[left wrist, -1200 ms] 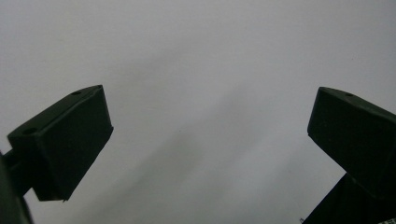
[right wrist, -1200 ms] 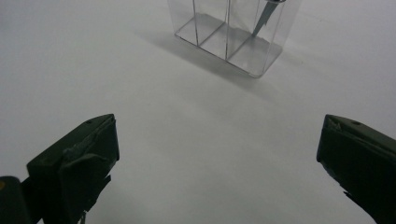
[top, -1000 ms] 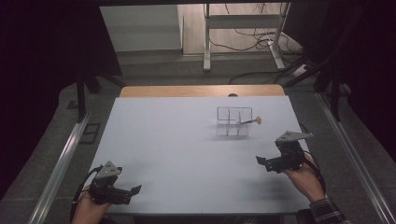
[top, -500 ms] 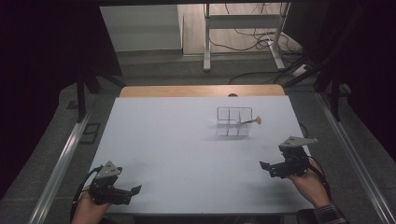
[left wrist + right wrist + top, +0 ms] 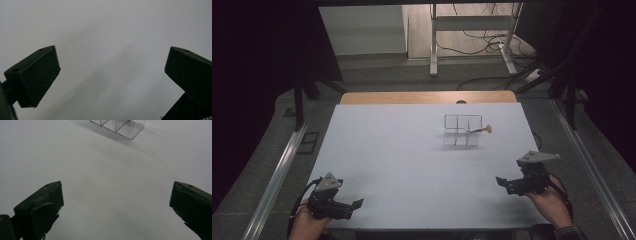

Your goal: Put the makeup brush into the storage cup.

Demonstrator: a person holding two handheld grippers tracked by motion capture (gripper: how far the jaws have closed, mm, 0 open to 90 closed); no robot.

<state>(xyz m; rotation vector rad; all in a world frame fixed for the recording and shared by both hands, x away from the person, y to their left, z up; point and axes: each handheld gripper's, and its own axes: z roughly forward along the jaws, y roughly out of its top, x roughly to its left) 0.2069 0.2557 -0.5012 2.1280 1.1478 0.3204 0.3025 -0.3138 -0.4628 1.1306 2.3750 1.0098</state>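
Landmark: clear divided box (image 5: 463,131), standing on the white table (image 5: 412,160), right of centre and toward the far edge. See-through walls split it into compartments; how many, cannot tell. A thin stick with a pale rounded tip (image 5: 487,129) leans in it, the tip poking out past the box's right side. Which compartment holds the lower end, cannot tell.

Right gripper (image 5: 503,183): nearer the person than the box and a little to its right, well apart from it, held low over the table by the right hand (image 5: 552,202). Jaws spread wide, nothing between them. In the right gripper view a corner of the box (image 5: 120,126) sits at the top edge, bare table between it and the jaws.

Left gripper (image 5: 356,204): far from the box, at the table's near left corner, in the left hand (image 5: 307,225). Jaws spread wide and empty; the left gripper view has plain table surface (image 5: 107,50) between them.
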